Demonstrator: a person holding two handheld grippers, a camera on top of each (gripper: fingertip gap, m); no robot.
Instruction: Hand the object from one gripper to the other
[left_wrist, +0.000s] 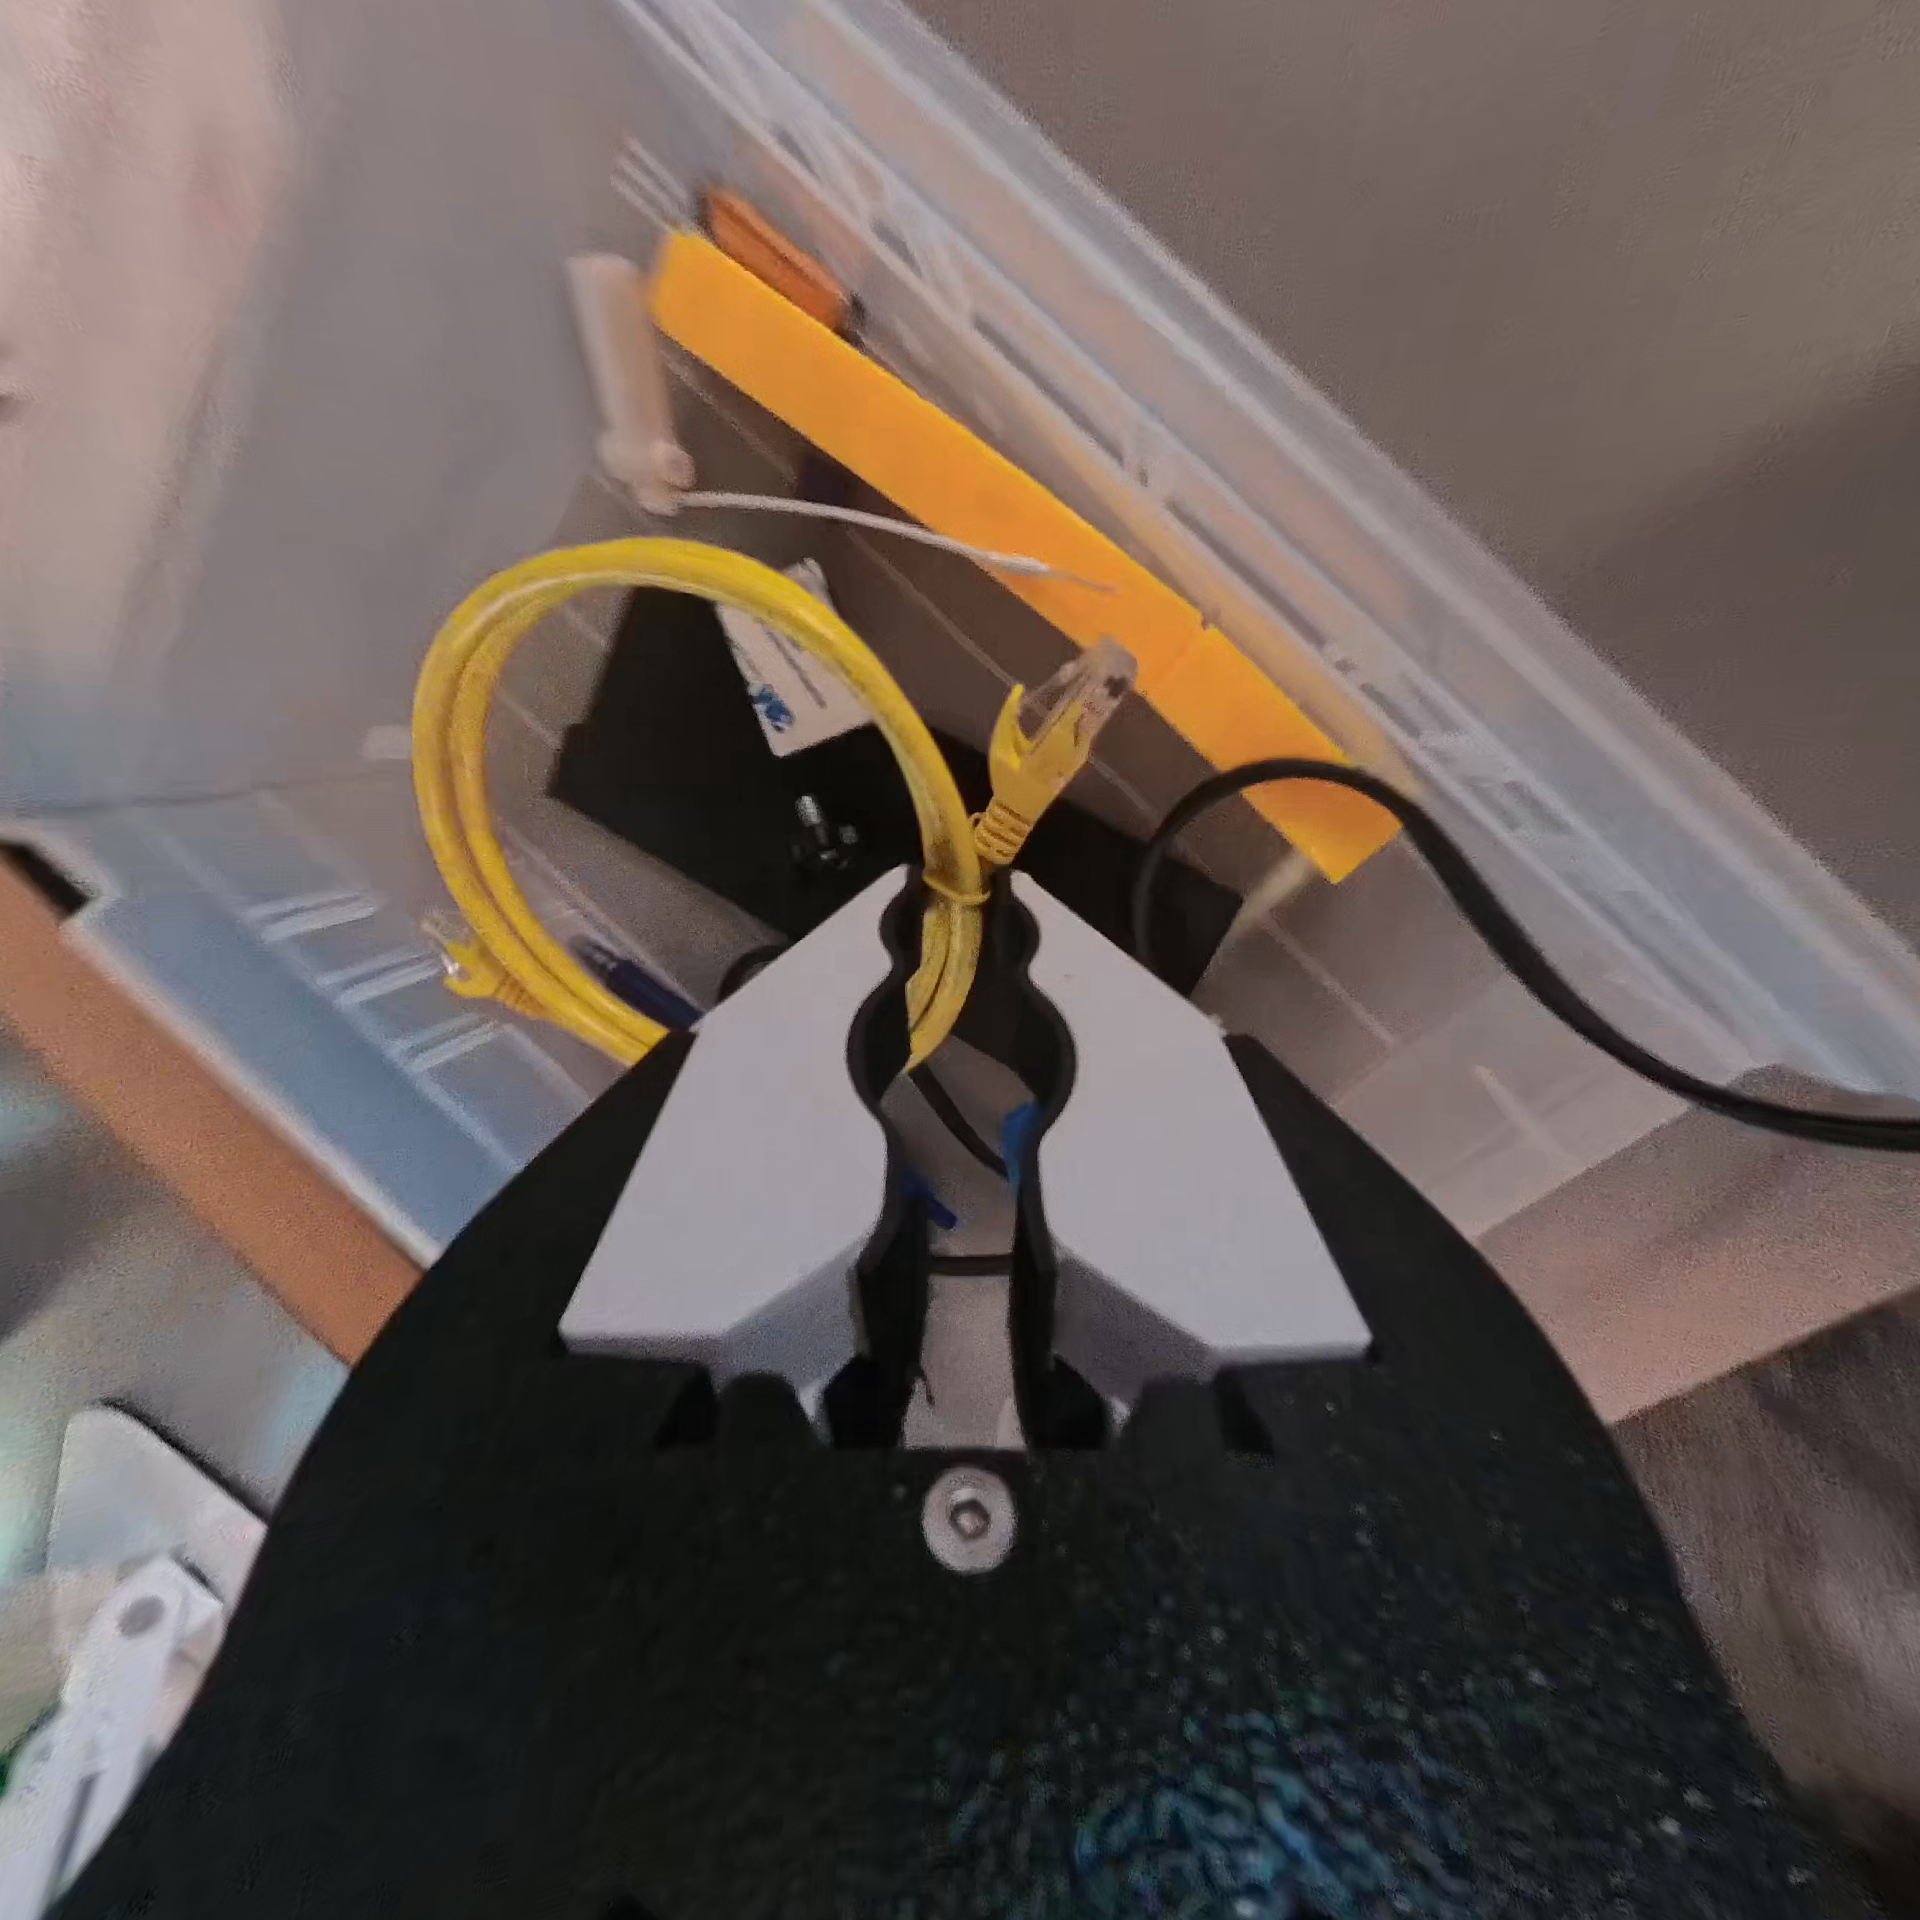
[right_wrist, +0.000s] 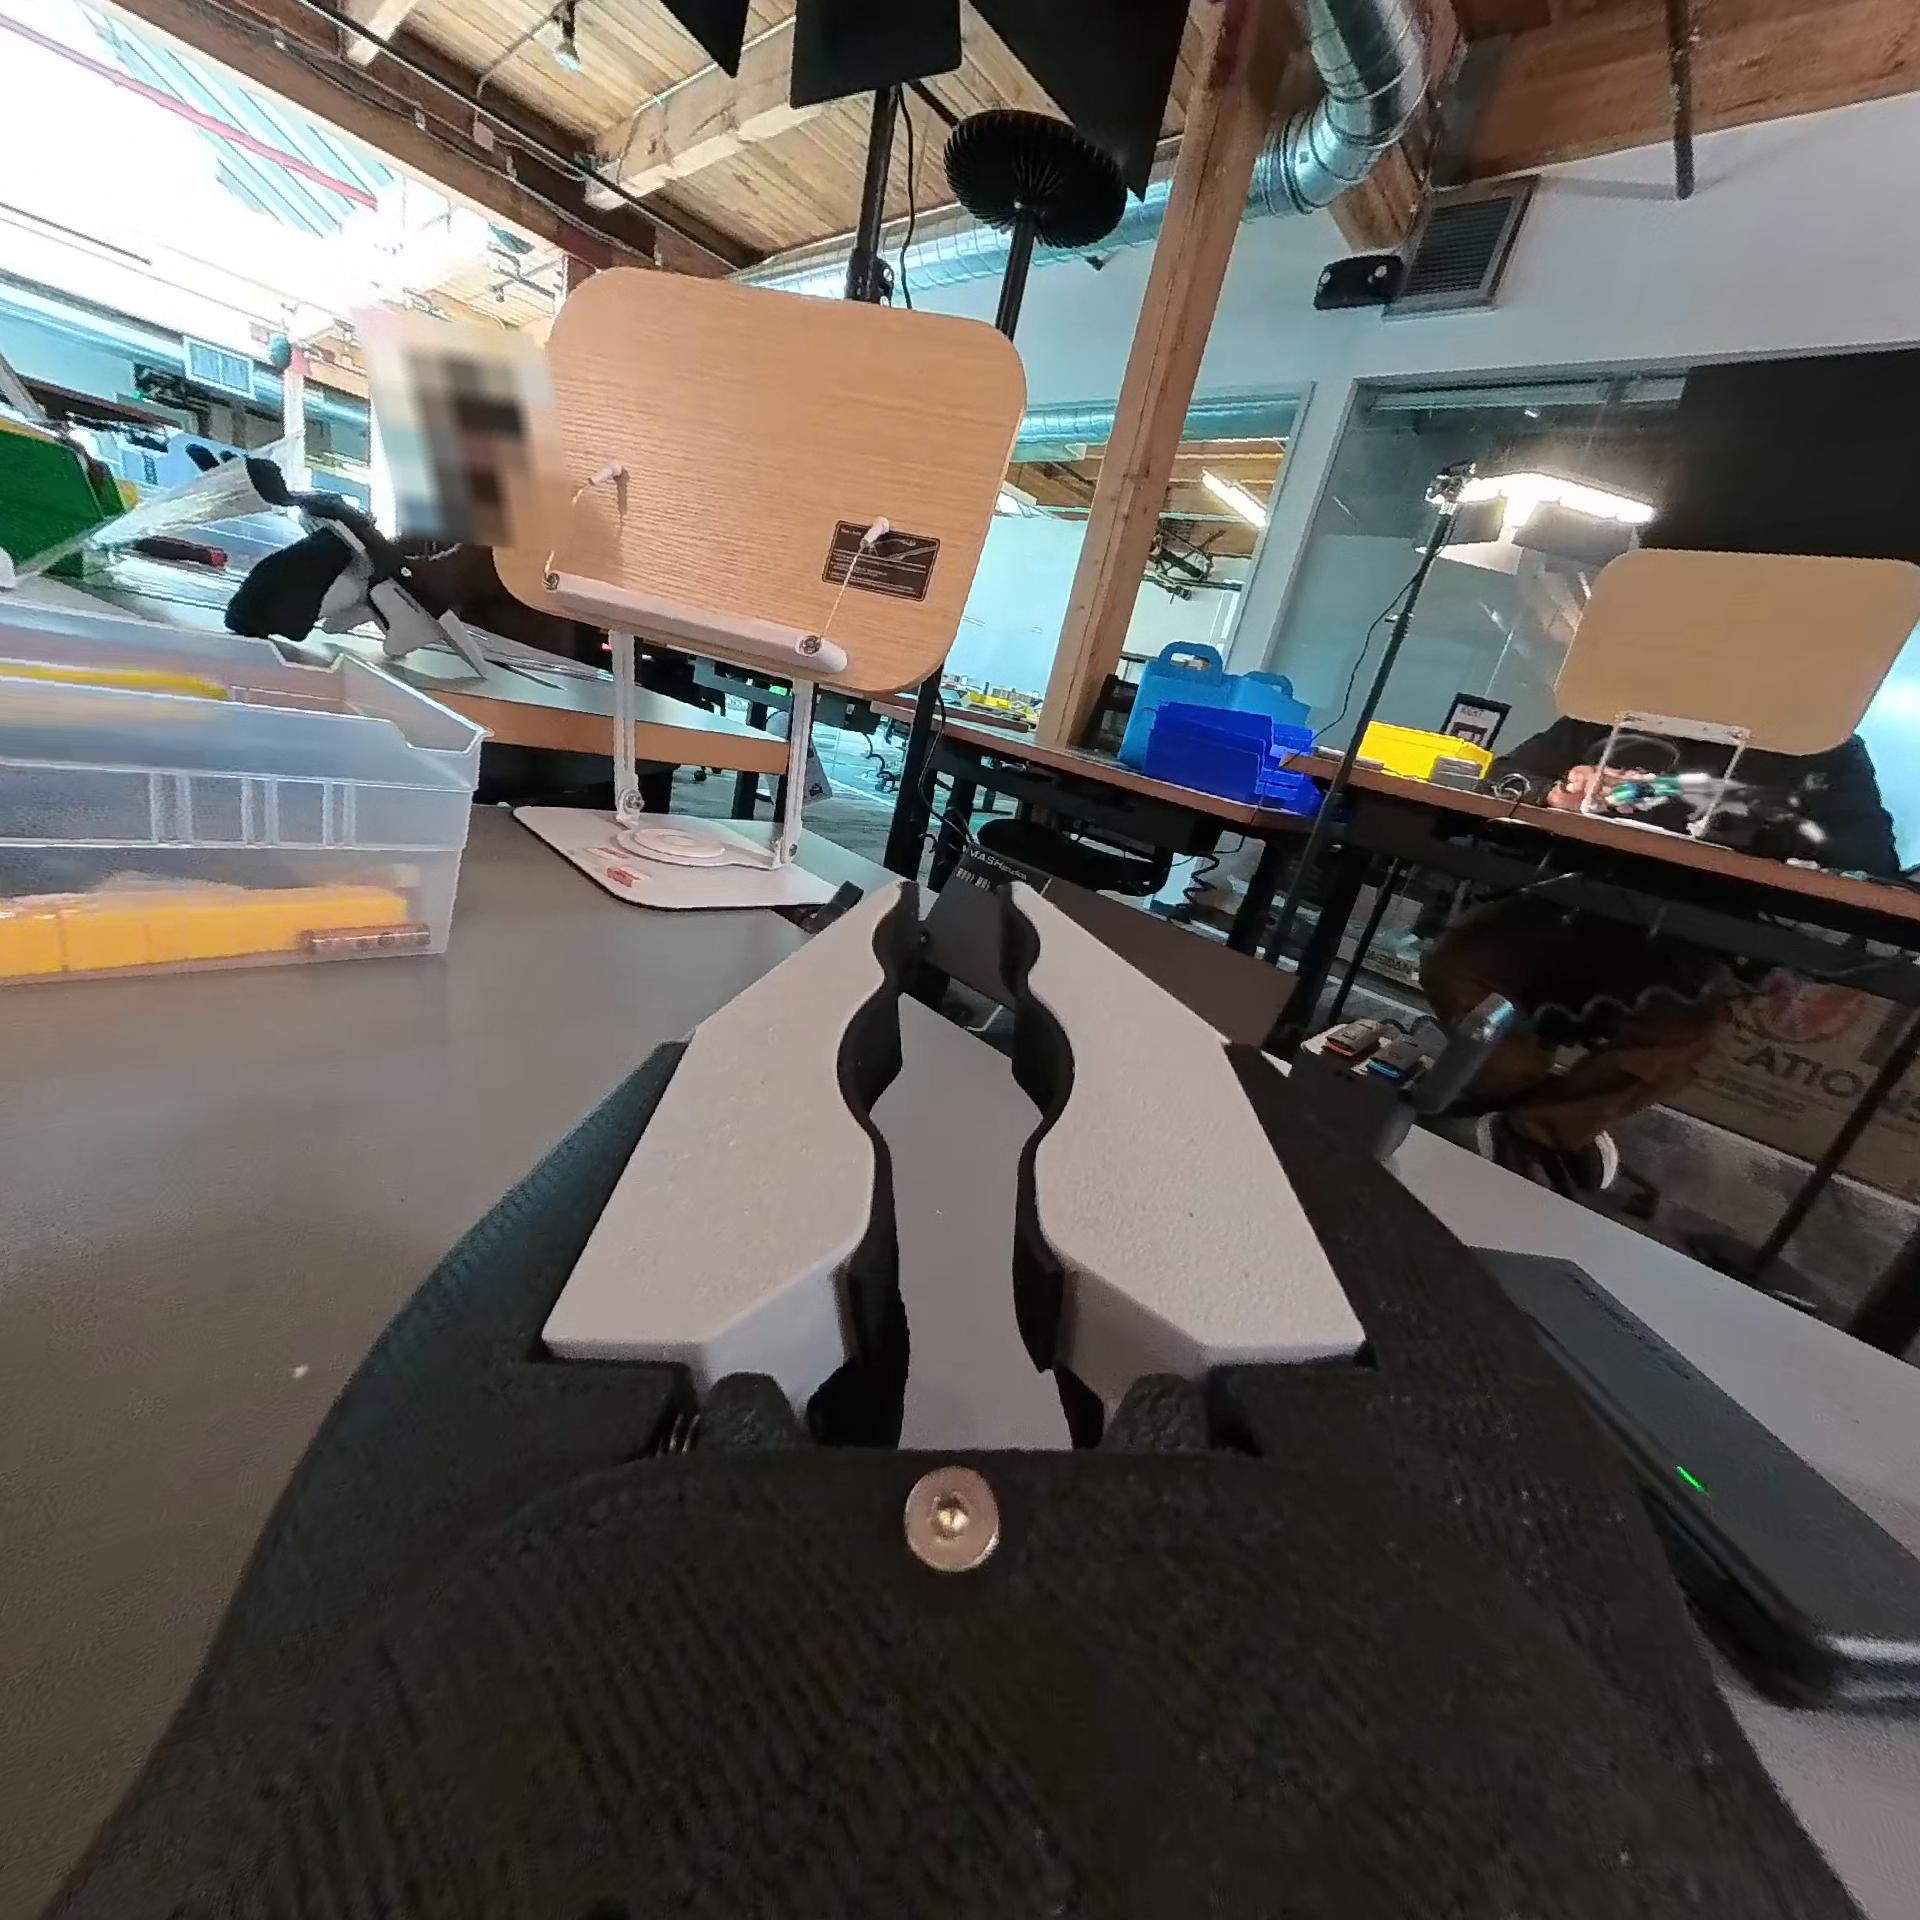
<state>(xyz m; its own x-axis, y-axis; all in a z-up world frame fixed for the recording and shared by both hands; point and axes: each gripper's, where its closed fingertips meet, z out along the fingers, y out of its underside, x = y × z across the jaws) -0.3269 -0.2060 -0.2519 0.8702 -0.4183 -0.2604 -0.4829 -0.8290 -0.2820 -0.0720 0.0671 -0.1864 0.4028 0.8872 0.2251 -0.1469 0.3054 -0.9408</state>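
My left gripper (left_wrist: 956, 883) is shut on a coiled yellow network cable (left_wrist: 457, 748), pinched at the tied part of the coil. The loop hangs out to the left, and one clear-tipped plug (left_wrist: 1060, 717) sticks up to the right of the fingertips. It is held above a clear plastic bin (left_wrist: 1351, 499). My right gripper (right_wrist: 961, 904) is empty, its jaws a narrow gap apart, low over the grey table (right_wrist: 260, 1143). The cable does not show in the right wrist view.
The bin holds a long yellow block (left_wrist: 935, 457), a black box (left_wrist: 665, 727), a black cable (left_wrist: 1538, 966) and white parts. In the right wrist view the bin (right_wrist: 229, 769) stands at left, a wooden book stand (right_wrist: 769, 488) behind, a black device (right_wrist: 1714, 1455) at right. The gap from one gripper's tips to the other's is roughly 40 centimeters.
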